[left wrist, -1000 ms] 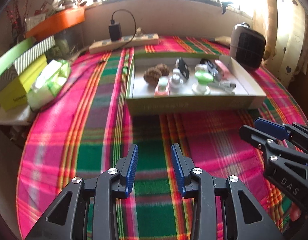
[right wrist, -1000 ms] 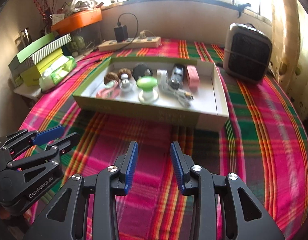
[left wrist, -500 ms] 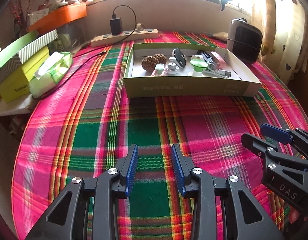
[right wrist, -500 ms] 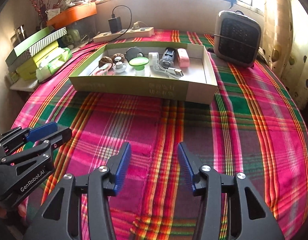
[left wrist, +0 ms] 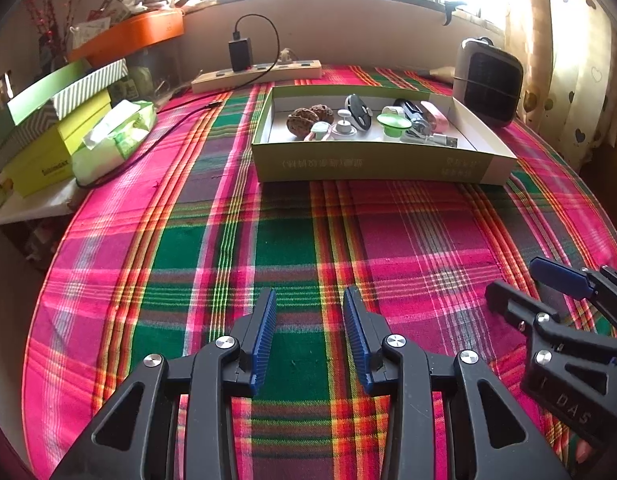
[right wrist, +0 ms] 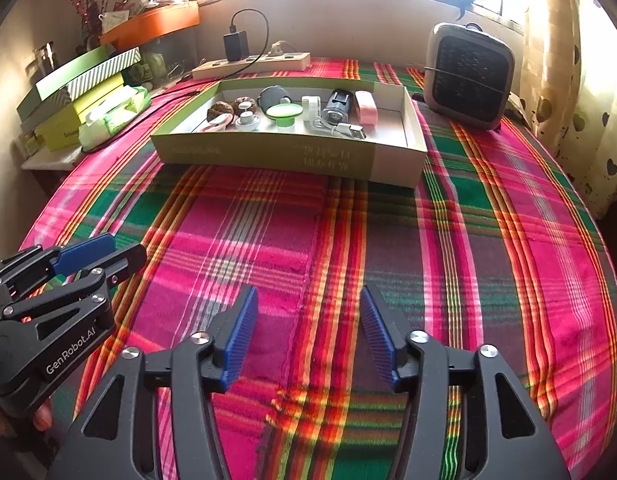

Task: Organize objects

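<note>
2 hand-held grippers hover over the plaid tablecloth (left wrist: 308,248), both tilted steeply down toward it and well short of the shallow cardboard box (left wrist: 372,164) at the far side; the left gripper (left wrist: 308,336) holds its blue pads parted with only cloth showing between them, released and grasping nothing; the right gripper (right wrist: 308,336) has just been opening, its jaws now spread wider than the left's, likewise bare of any object; each appears at the edge of the other's view, the right one low on the right, the left one low on the left, side by side and apart; a fingertip (right wrist: 42,418) shows beneath the left gripper's body. The small items sit together inside the box: 2 walnuts (left wrist: 302,122), a green suction cup (right wrist: 284,112), a pink case (right wrist: 366,108), a cable (right wrist: 348,130); a small heater (right wrist: 468,80) stands just beyond the box's right end, a power strip (left wrist: 256,76) behind it.
</note>
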`<state>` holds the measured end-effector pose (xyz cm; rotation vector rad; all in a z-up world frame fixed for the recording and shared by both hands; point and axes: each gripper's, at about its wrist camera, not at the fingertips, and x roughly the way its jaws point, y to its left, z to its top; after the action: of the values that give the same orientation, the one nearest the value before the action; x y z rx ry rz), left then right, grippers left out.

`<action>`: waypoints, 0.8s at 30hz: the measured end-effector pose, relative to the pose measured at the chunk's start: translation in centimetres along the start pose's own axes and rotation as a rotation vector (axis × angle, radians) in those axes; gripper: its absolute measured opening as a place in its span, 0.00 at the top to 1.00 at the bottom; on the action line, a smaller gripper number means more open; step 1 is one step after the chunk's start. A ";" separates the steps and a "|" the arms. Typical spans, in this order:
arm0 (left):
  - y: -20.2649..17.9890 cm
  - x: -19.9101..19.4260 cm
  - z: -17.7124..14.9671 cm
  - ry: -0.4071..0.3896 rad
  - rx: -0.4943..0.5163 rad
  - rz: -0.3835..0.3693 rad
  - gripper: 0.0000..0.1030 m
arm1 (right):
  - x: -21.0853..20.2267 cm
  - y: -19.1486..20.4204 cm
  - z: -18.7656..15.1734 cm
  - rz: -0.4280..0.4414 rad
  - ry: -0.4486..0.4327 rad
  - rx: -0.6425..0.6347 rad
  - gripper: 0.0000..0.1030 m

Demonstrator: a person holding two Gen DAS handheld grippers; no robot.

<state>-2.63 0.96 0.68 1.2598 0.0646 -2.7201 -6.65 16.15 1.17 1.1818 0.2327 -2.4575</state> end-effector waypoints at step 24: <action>-0.1 -0.8 -1.0 -0.015 -0.010 -0.015 0.68 | -0.7 0.6 -1.3 -0.027 -0.024 -0.005 0.37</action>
<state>-1.40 1.22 0.60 1.2412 0.0868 -2.7381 -5.10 16.21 0.94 1.1537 0.2500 -2.4917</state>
